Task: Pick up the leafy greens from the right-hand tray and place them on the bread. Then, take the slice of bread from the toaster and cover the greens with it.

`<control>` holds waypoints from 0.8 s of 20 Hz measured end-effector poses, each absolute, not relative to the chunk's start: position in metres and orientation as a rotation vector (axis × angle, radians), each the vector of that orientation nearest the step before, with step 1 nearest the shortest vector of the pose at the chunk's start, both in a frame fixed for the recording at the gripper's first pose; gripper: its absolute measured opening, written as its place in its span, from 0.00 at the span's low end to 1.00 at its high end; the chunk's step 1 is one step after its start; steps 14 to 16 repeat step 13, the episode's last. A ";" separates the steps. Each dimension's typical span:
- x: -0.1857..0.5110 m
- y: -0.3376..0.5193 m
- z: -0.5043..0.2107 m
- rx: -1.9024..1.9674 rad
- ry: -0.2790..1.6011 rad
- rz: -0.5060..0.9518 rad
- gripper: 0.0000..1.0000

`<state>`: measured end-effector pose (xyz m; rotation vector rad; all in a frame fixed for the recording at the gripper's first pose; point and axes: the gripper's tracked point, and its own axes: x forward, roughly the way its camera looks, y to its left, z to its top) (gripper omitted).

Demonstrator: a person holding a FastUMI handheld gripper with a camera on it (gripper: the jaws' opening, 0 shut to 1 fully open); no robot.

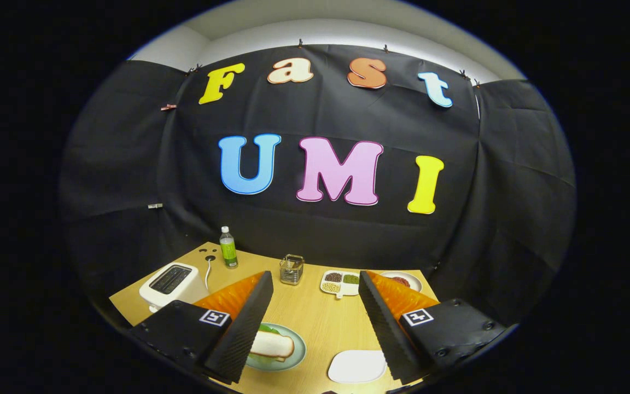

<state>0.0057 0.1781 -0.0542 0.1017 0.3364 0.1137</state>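
— What's on your left?
— The toaster point(173, 283) beyond my left finger, a bottle point(228, 247) behind it. Just beside that finger, the plate point(293, 358) carries a bread slice point(273, 346) over leafy greens point(269, 329).
— And your gripper point(315, 328)?
— Spread wide, gripping nothing, bare table point(320, 317) between. Right: the white tray point(356, 365), then a sectioned dish point(340, 283).

On the light wooden table point(315, 320), the pale green plate point(293, 358) bearing the white bread slice point(272, 346) lies left of the white oval tray point(357, 365), the white toaster point(171, 284) behind it.
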 end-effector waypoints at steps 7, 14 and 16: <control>0.002 0.170 -0.052 0.133 0.328 0.104 0.98; 0.004 0.171 -0.054 0.131 0.333 0.099 0.98; 0.004 0.171 -0.054 0.131 0.333 0.099 0.98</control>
